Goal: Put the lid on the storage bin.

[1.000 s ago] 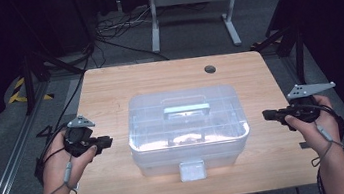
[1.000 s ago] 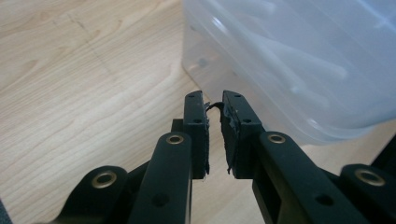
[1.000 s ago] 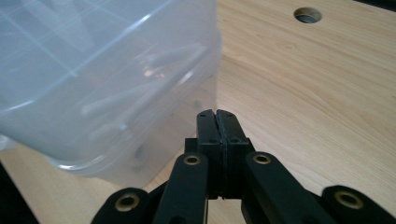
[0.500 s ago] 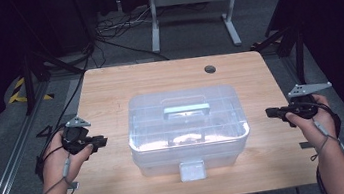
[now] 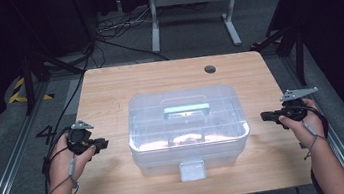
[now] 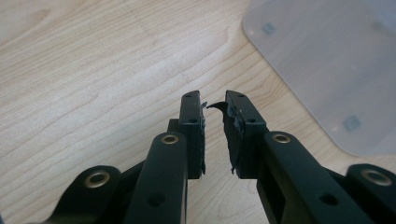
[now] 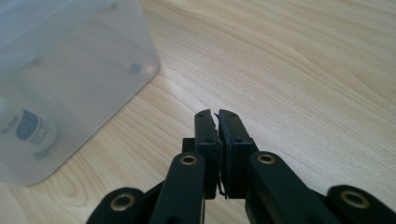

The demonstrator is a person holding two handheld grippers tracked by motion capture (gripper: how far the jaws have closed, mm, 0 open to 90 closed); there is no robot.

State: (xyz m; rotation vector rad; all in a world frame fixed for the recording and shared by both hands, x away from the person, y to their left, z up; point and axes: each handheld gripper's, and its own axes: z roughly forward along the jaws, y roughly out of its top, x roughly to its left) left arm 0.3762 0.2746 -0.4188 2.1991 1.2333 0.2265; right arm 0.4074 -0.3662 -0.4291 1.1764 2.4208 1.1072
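Clear plastic box (image 5: pixel 188 127), lid on, handle on top, at middle of counter (image 5: pixel 108 90). Left tool (image 5: pixel 102 145) left of box, well apart from it, jaws slightly apart, nothing between. Right tool (image 5: pixel 264 115) right of box, near it, jaws together, nothing held. Both low over bare wood.

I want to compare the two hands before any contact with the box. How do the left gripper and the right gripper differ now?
The left gripper has a narrow gap between its jaws; the right gripper has its jaws pressed together. The left gripper is over the table; the right gripper is at the table's right edge. Both are empty, point at the plastic box and stay apart from it.
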